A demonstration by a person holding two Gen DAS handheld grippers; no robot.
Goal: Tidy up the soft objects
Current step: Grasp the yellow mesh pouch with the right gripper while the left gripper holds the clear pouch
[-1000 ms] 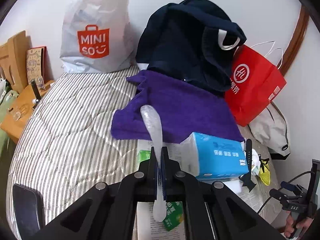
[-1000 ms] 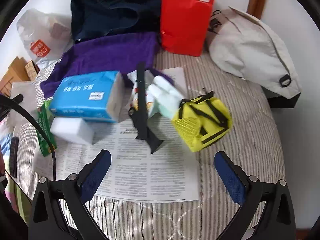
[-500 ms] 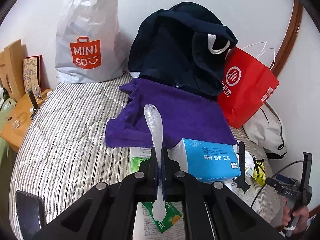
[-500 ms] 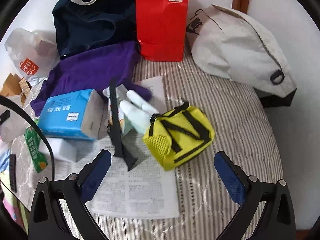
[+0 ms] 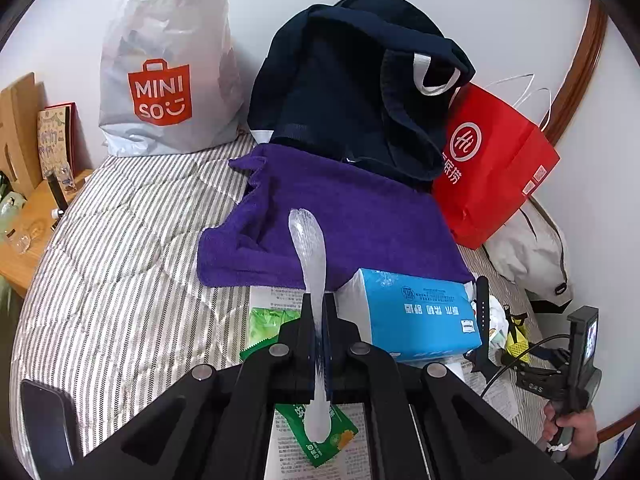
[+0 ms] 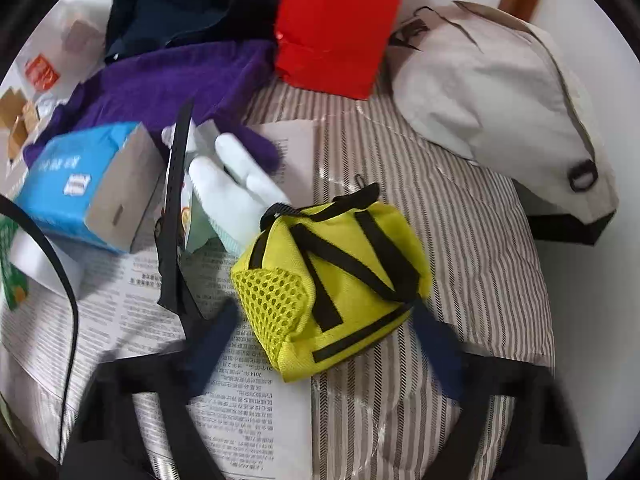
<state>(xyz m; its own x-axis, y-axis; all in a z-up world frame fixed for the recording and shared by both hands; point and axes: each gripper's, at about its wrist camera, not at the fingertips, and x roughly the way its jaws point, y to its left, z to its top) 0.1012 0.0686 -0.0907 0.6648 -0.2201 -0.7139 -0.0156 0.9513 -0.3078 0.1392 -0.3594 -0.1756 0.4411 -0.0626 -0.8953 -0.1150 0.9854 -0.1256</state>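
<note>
Right wrist view: right hand-held gripper (image 6: 320, 344) is closing around the yellow mesh pouch (image 6: 332, 284) on the striped bed (image 6: 460, 216), pads not yet pressing. Left hand-held gripper (image 5: 318, 308) stays clenched on a clear plastic strip (image 5: 310, 256).

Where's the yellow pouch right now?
Right wrist view, centre: the yellow pouch lies on the striped bedding, overlapping the newspaper, between the closing right gripper fingers, below the white glove.

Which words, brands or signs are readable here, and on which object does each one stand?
"MINI SO" with a smile sign: white plastic bag.
Round white logo sign: red paper bag; its characters are too unclear.
Blue tissue pack, green packet, printed paper sheet: print too small or blurred.
</note>
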